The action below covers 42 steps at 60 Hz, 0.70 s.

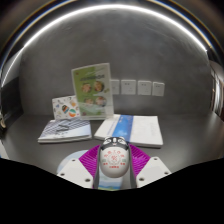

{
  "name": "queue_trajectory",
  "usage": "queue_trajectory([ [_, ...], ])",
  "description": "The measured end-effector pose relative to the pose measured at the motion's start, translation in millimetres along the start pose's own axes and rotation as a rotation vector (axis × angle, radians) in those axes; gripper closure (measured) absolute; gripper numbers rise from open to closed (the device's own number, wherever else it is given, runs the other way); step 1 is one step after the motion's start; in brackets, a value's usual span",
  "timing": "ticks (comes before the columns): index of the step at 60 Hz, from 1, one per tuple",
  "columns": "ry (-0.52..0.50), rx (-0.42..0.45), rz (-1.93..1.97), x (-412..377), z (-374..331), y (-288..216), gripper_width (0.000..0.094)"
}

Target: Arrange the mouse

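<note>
A white mouse (113, 163) with red printed markings and a dark scroll wheel sits between my gripper's (113, 160) two fingers, held above the grey table (40, 155). The magenta pads (92, 158) press against both of its sides. The mouse's rear is hidden below by the gripper's body.
A white open booklet (128, 128) lies just beyond the fingers. A stack of leaflets (64, 130) lies left of it. A green and white upright card (92, 90) and a smaller card (66, 107) stand further back. Wall sockets (137, 87) line the grey wall.
</note>
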<state>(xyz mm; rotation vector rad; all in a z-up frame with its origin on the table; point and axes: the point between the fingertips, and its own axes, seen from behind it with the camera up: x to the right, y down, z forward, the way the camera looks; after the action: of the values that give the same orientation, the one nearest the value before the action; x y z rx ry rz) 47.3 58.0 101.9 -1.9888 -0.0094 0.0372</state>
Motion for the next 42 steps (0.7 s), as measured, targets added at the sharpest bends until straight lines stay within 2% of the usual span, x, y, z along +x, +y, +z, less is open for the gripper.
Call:
queue_trajectory([
  [7,0.028,-0.022,0.027,-60.8,0.3,27.4,0.0513],
  [15,0.081,-0.133,0.031,-83.5,20.0,77.8,0.0512],
  [22,0.070,-0.232,-0.021,-93.2,29.2,111.6,0.0507],
  [23,0.074,-0.205,-0.026,-93.1,32.1,107.3,0.0504],
  [25,0.083,-0.213,-0.028,-92.2,32.3,107.8,0.0498],
  [32,0.078,-0.242,-0.015,-91.7,32.1,108.4,0.0374],
  [33,0.080,-0.245,-0.008,-91.6,30.9,108.4,0.0295],
  [38,0.070,-0.258,0.017,-93.1,13.7,109.5,0.0042],
  [40,0.070,-0.255,0.020,-92.8,3.9,107.7,0.0100],
  [42,0.068,-0.253,0.020,-92.9,-6.6,107.2,0.0106],
])
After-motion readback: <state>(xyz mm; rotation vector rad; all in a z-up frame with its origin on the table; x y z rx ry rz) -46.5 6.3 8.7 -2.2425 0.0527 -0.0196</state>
